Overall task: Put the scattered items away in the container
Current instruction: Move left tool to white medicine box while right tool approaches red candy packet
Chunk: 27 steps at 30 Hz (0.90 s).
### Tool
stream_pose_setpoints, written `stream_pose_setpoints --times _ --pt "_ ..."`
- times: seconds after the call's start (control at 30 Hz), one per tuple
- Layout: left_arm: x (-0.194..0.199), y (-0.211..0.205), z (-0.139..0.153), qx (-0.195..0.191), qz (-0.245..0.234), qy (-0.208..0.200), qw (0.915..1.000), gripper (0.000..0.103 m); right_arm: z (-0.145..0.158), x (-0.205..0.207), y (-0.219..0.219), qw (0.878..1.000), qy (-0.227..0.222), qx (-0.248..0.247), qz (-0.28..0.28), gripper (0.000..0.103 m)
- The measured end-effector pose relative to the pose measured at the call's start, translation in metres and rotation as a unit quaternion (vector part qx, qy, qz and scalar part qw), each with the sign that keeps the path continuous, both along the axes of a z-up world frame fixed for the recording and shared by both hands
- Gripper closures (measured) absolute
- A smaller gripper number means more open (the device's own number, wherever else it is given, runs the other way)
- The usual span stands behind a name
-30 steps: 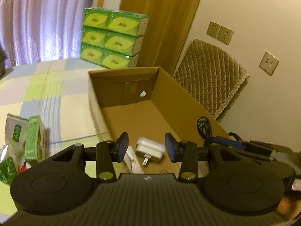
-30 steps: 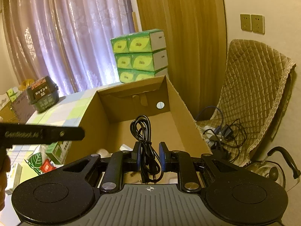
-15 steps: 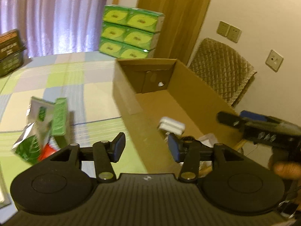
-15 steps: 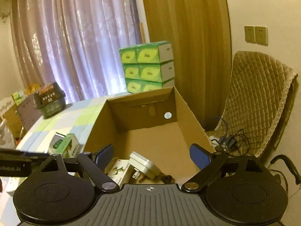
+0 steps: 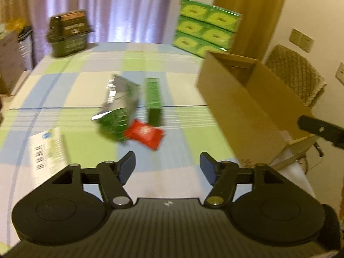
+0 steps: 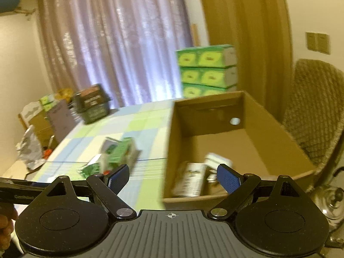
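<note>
A brown cardboard box stands open-topped at the table's right side; inside lie a white charger and a pale packet. On the checked cloth lie a silver-green foil pouch, a green carton, a red sachet and a white barcoded box. My left gripper is open and empty, hovering over the cloth just short of the red sachet. My right gripper is open and empty at the box's near left corner. The pouch and carton also show blurred in the right wrist view.
Stacked green tissue boxes stand behind the cardboard box. A dark basket sits at the table's far left. A quilted chair stands to the right, with a kettle below it. Clutter and crumpled foil lie left of the table.
My right gripper opened and released the black cable into the box, then swung left. My left gripper swung left from the box toward the scattered items on the cloth.
</note>
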<state>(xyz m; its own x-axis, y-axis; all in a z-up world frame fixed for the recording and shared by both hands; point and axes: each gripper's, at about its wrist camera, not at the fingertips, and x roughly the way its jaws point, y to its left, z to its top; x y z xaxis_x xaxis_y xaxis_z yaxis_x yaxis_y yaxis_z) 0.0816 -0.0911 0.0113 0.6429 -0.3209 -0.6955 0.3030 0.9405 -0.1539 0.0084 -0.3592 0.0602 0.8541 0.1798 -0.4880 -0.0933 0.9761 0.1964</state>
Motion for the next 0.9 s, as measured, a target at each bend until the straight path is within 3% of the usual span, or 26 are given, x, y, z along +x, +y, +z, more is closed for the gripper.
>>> stream_pose_setpoints --times 0.53,0.9 --pt "-0.004 0.099 -0.007 0.026 0.099 -0.001 0.9948 0.004 -0.020 0.025 0.092 0.993 0.029 -0.046 0.107 0.009" --pt "0.030 0.119 -0.038 0.043 0.119 0.036 0.9913 0.004 -0.057 0.055 0.119 0.984 0.069 -0.080 0.147 0.009"
